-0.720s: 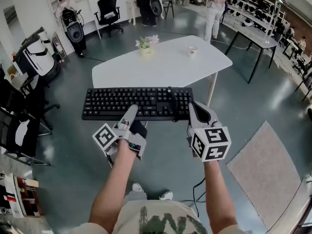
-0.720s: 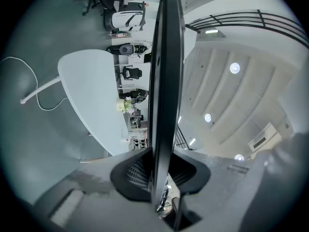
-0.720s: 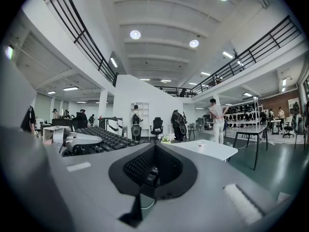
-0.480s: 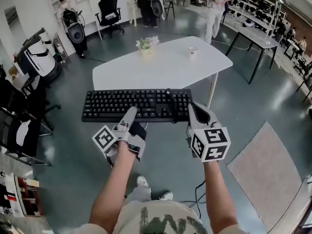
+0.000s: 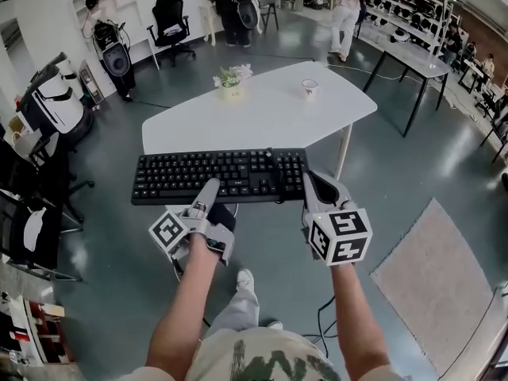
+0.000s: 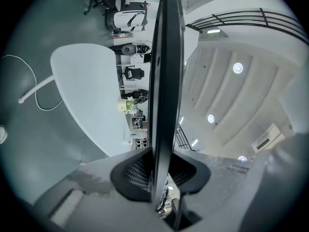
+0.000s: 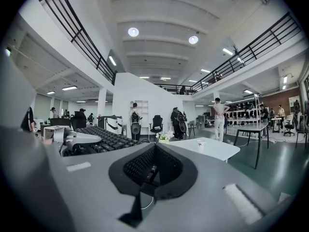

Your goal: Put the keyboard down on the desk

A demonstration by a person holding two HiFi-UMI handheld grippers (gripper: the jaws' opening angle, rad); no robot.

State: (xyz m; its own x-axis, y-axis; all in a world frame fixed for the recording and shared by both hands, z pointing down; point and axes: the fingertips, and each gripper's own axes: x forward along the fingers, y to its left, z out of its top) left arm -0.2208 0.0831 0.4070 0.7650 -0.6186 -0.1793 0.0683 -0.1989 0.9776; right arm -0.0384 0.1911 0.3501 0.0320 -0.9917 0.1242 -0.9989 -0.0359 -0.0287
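Note:
A black keyboard hangs level in the air just in front of the white desk, its far edge over the desk's near rim. My left gripper is shut on the middle of its front edge. In the left gripper view the keyboard runs edge-on between the pads of that gripper, with the desk behind. My right gripper sits at the keyboard's right end with its jaws close together. Its own view shows the keyboard off to the left of the gripper, not between the jaws.
On the desk stand a small flower pot and a white cup. A black table stands at the right, an office chair and several people at the back. A rug and a loose cable lie on the floor.
The person has stepped forward. The keyboard and both grippers have come slightly closer to the desk, and the grip is unchanged.

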